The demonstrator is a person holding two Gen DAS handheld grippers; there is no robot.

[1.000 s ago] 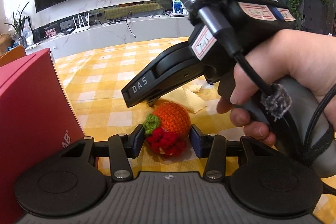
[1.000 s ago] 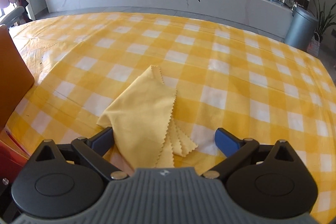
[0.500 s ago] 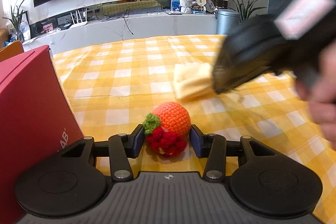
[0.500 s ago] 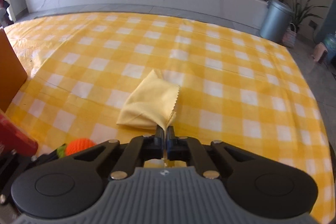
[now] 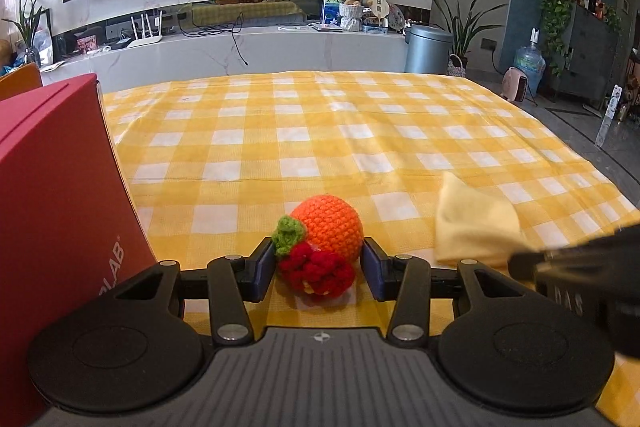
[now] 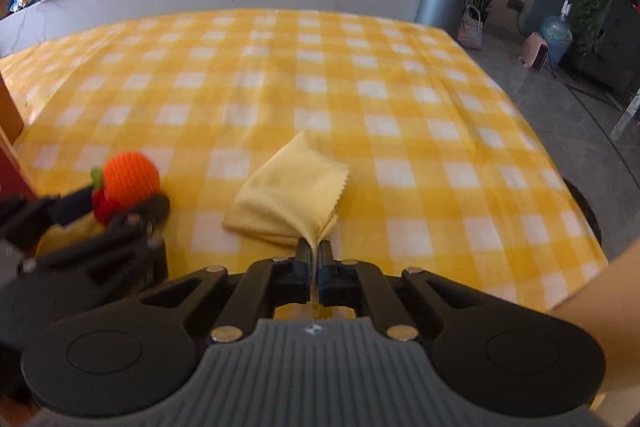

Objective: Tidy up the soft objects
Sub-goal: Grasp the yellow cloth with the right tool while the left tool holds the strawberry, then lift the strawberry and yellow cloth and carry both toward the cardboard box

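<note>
A crocheted orange-and-red fruit toy sits between the fingers of my left gripper, which is shut on it just above the checked tablecloth. The toy also shows in the right wrist view. My right gripper is shut on a corner of a folded pale yellow cloth, which hangs from it over the table. The cloth shows at the right of the left wrist view, with the right gripper's body beside it.
A red box stands close on the left of the left gripper. The yellow-and-white checked tablecloth covers the table; its right edge drops to the floor. A bin and plants stand beyond.
My right gripper closed on the yellow cloth's corner and pulled back to the right with it, out of the left camera's foreground. The left gripper stayed still on the toy.
</note>
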